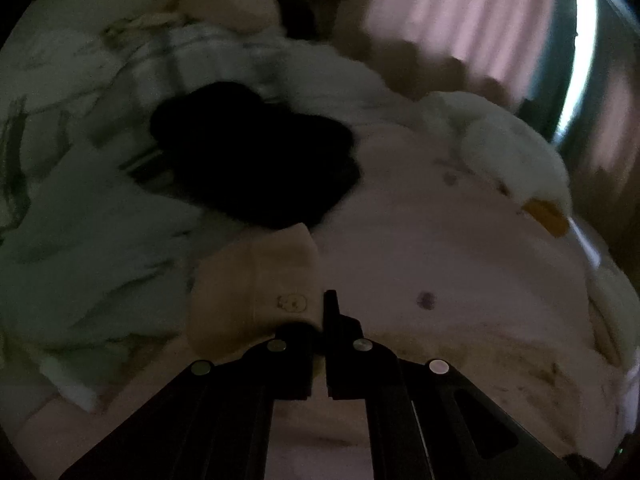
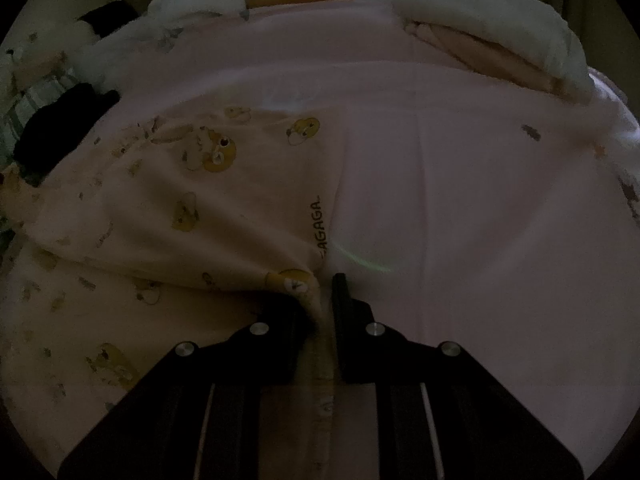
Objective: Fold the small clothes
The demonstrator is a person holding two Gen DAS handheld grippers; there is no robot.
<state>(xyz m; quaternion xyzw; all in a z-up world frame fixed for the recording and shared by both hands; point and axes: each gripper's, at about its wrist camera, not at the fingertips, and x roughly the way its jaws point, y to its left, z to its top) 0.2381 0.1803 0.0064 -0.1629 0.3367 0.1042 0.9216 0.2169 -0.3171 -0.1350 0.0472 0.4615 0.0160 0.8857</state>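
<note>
Peering through the dim, blurred left wrist view, we cannot make out what the black heap (image 1: 256, 156) at centre left is, and the pale green bedding (image 1: 80, 240) along the left edge smears into shapeless folds; a white plush duck (image 1: 516, 156) at the right is cut short near its orange bill. At the bottom centre of that frame our left gripper (image 1: 318, 316) is clenched on a corner of a small cream garment (image 1: 256, 292) with a tiny printed face, its left finger mostly hidden behind the cloth. In the right wrist view the upper corners fall away into dark, and a folded white towel (image 2: 492, 24) at upper right is only partly seen. Our right gripper (image 2: 322, 300), at bottom centre, is nearly closed and pinches a gathered edge of the cream duck-print cloth (image 2: 180, 208), which spreads across the left half of the frame over the pink sheet (image 2: 460, 200); lettering on it is partly swallowed by the fold.
</note>
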